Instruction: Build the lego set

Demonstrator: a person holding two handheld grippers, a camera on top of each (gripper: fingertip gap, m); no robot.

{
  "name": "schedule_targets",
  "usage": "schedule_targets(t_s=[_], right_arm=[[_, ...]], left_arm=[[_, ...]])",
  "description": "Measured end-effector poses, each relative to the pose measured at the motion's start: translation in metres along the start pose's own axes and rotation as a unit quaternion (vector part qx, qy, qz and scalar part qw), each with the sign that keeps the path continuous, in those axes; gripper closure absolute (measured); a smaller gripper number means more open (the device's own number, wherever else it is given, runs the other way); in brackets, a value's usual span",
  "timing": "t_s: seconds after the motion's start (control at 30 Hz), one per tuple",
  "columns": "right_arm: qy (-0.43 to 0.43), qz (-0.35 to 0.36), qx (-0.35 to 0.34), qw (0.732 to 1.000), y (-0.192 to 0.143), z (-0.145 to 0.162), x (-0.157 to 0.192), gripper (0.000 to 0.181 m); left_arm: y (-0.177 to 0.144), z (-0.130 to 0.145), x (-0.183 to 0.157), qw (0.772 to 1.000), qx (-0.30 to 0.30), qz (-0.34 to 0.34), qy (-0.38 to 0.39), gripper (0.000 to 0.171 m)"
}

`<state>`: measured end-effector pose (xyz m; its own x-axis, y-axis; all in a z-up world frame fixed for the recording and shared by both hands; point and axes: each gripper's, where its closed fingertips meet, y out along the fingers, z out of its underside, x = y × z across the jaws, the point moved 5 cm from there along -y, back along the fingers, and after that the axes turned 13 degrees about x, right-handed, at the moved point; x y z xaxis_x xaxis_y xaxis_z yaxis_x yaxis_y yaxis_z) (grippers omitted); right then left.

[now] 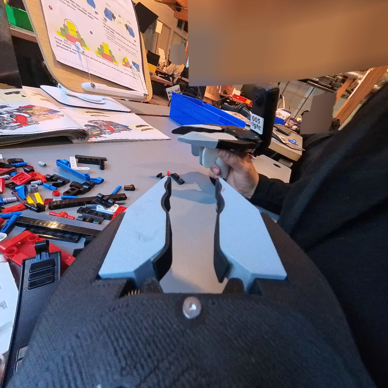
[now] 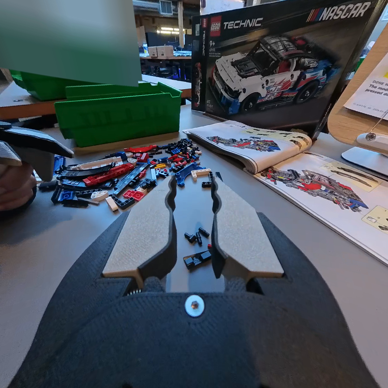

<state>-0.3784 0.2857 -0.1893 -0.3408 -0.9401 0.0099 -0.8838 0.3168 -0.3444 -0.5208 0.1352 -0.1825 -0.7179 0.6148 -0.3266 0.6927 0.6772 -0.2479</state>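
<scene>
A pile of loose Lego pieces [image 2: 134, 174], red, blue, black and white, lies on the grey table [image 2: 63, 241]; it also shows in the left wrist view [image 1: 63, 199]. A few small black pins [image 2: 196, 234] and a black connector piece [image 2: 197, 260] lie apart, on the table below my open right gripper [image 2: 194, 180]. The same small pieces [image 1: 172, 177] sit just beyond the tips of my open, empty left gripper [image 1: 193, 180]. The right gripper [image 1: 180, 134] also shows in the left wrist view, held in a hand above the table.
An open instruction booklet [image 2: 304, 174] lies right of the pile. The set's box [image 2: 283, 63] stands behind it. A green bin [image 2: 117, 117] stands at the back left, a blue bin [image 1: 199, 113] at the other side. A wooden stand with a sheet [image 1: 94, 42] stands behind the booklet. Tip to tip, the grippers are about 15 cm apart. My left tips are about 20 cm from the black connector piece [image 2: 197, 260], my right tips only 9 cm. It is also in sight in the left wrist view [image 1: 178, 177].
</scene>
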Motion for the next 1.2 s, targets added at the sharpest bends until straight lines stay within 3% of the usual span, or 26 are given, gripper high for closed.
schedule_targets(t_s=[0.33, 0.43, 0.53, 0.63, 0.77, 0.87, 1.07, 1.2], right_arm=[[0.017, -0.009, -0.017, 1.000, -0.007, -0.002, -0.001, 0.152], [0.017, -0.010, -0.018, 1.000, -0.010, -0.002, 0.000, 0.152], [0.015, -0.011, -0.021, 1.000, -0.012, -0.003, 0.002, 0.154], [0.012, -0.013, -0.020, 1.000, -0.013, -0.004, 0.005, 0.154], [0.010, -0.022, -0.018, 1.000, -0.012, -0.004, 0.008, 0.157], [0.014, -0.032, -0.019, 0.999, -0.012, -0.005, 0.010, 0.157], [0.015, -0.040, -0.013, 0.999, -0.011, -0.003, 0.013, 0.159], [0.013, -0.043, -0.011, 0.999, -0.010, -0.003, 0.014, 0.160]], left_arm=[[0.002, -0.003, 0.006, 0.998, 0.018, -0.050, 0.017, 0.130], [0.000, -0.022, 0.012, 0.997, 0.040, -0.060, 0.003, 0.113], [-0.011, -0.052, 0.036, 0.990, 0.082, -0.109, 0.023, 0.111], [-0.026, -0.067, 0.082, 0.965, 0.178, -0.187, 0.034, 0.120], [-0.022, -0.060, 0.120, 0.924, 0.356, -0.140, 0.026, 0.124], [-0.015, -0.063, 0.157, 0.883, 0.439, -0.157, 0.061, 0.132], [0.002, -0.085, 0.218, 0.823, 0.539, -0.159, 0.076, 0.139], [0.026, -0.096, 0.244, 0.815, 0.556, -0.150, 0.061, 0.147]])
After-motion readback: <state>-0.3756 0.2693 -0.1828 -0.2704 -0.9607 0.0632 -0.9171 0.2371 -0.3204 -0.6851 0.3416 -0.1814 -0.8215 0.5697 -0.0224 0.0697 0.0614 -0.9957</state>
